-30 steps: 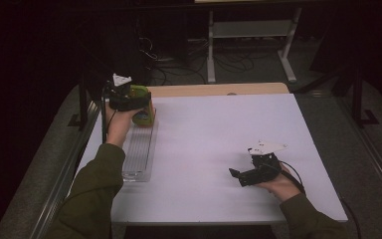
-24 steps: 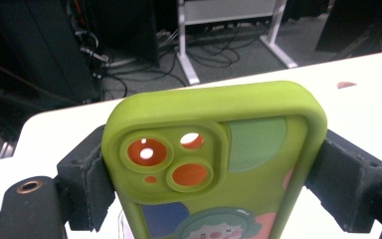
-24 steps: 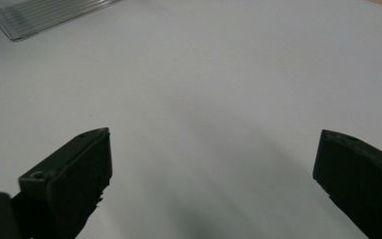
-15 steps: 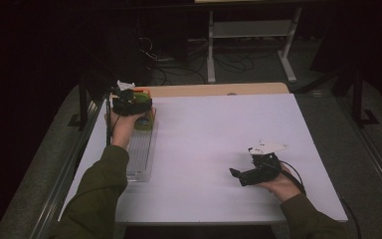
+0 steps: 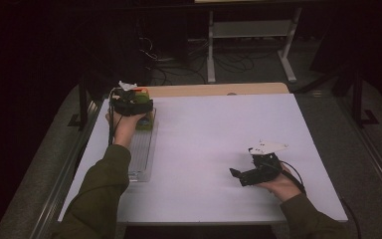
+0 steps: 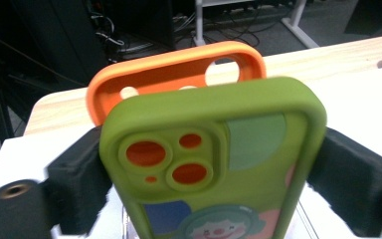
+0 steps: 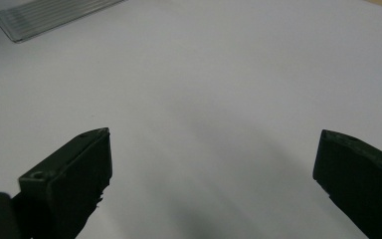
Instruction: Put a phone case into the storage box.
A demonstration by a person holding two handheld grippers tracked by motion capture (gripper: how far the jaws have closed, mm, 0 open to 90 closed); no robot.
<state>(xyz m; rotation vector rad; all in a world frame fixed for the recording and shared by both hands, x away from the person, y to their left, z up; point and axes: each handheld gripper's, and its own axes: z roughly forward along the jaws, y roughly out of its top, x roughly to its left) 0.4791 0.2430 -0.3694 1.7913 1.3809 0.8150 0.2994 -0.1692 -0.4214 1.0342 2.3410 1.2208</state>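
High view: at the near right of the white table [image 5: 204,149], the right gripper [image 5: 238,175] rests low with its jaws spread wide and empty. Farther off at the left, over a clear ribbed plastic tray [image 5: 140,154], the left gripper [image 6: 209,164] clamps a green silicone phone case [image 6: 214,164]. An orange silicone phone case [image 6: 174,69] stands just behind it.

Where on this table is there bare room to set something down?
The white table is bare between the clear rack at its left edge and the right gripper, and beyond that gripper. Crowded: far left corner, where the left gripper grips the green phone case.
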